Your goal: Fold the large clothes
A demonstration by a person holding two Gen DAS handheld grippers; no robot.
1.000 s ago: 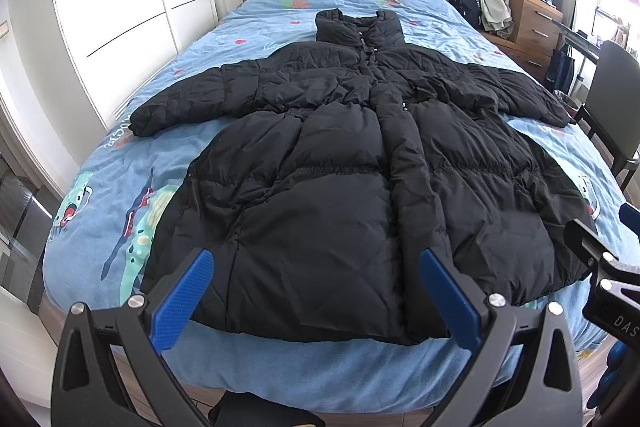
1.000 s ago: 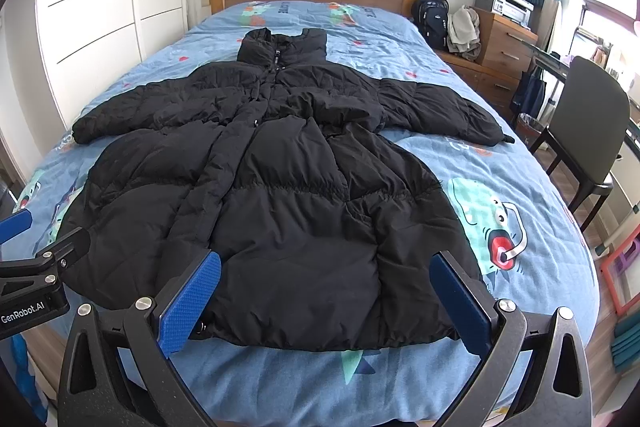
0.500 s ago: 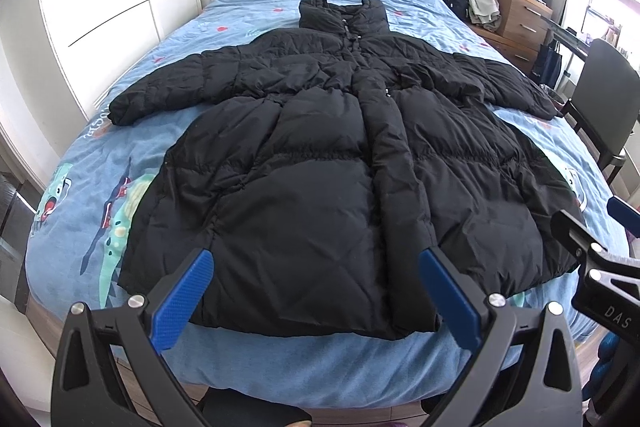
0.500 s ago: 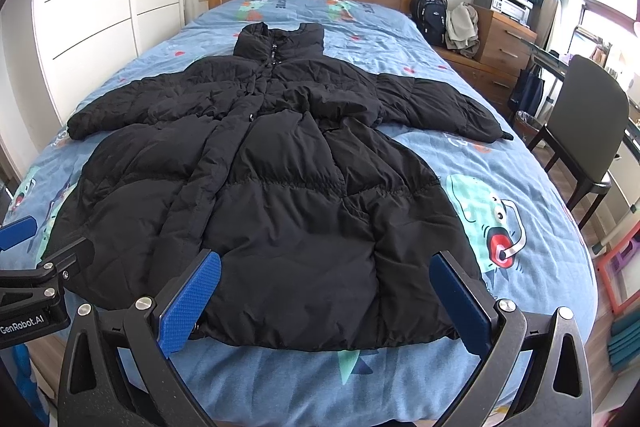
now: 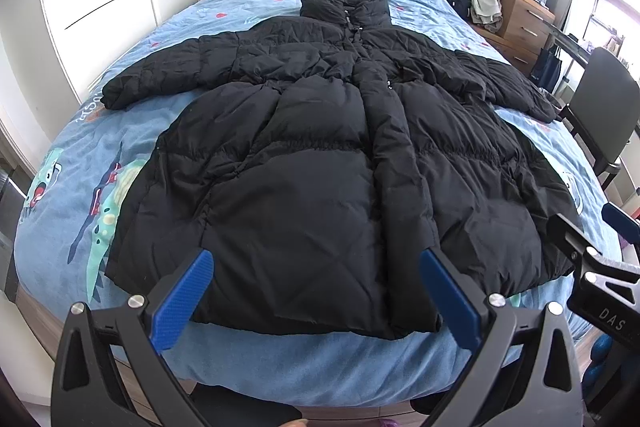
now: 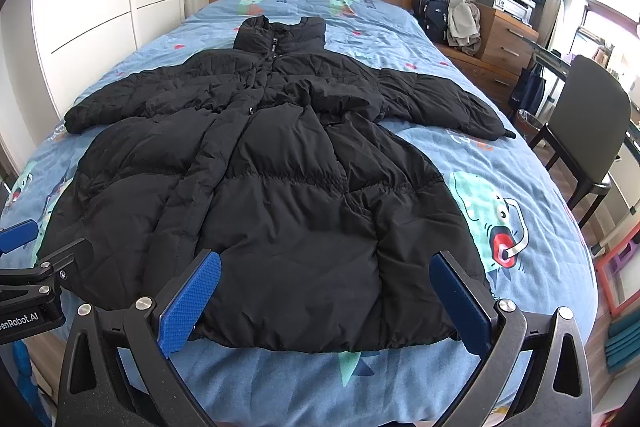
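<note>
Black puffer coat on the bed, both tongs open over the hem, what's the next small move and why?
Probably reach the left tongs to the left sleeve and fold it across the chest. The black puffer coat lies flat and zipped on the bed with both sleeves spread wide, and both the left and the right tongs are open and empty.

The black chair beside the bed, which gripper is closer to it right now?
Right. The right gripper hovers over the coat's hem on the side of the bed where the chair stands. The left gripper hovers beside it, farther from the chair.
</note>
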